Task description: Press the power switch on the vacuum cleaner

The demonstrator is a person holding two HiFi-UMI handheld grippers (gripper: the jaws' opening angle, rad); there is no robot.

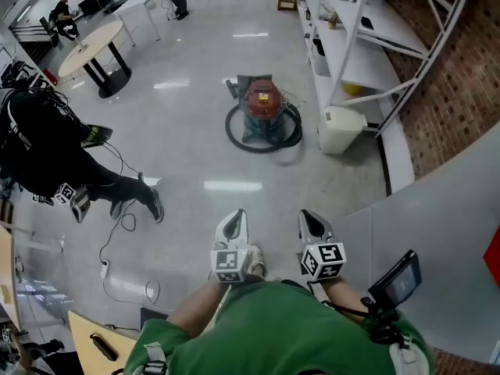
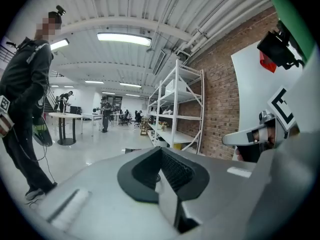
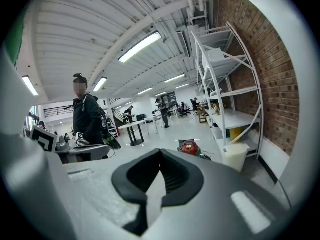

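If lettered, vacuum cleaner (image 1: 263,108) unreadably far

The head view looks steeply down on the left gripper (image 1: 233,225) and right gripper (image 1: 312,223), close below. Each gripper view faces level past its fingertips (image 3: 175,180); all share the white shelving (image 1: 350,51) (image 2: 175,116) (image 3: 227,119) far beyond them.

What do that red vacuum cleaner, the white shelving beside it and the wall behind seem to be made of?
The vacuum cleaner has a glossy red body, plastic or painted metal; it is too small to tell which. The shelving has thin white struts and boards, likely painted metal. The wall is bare reddish brick with visible mortar lines.
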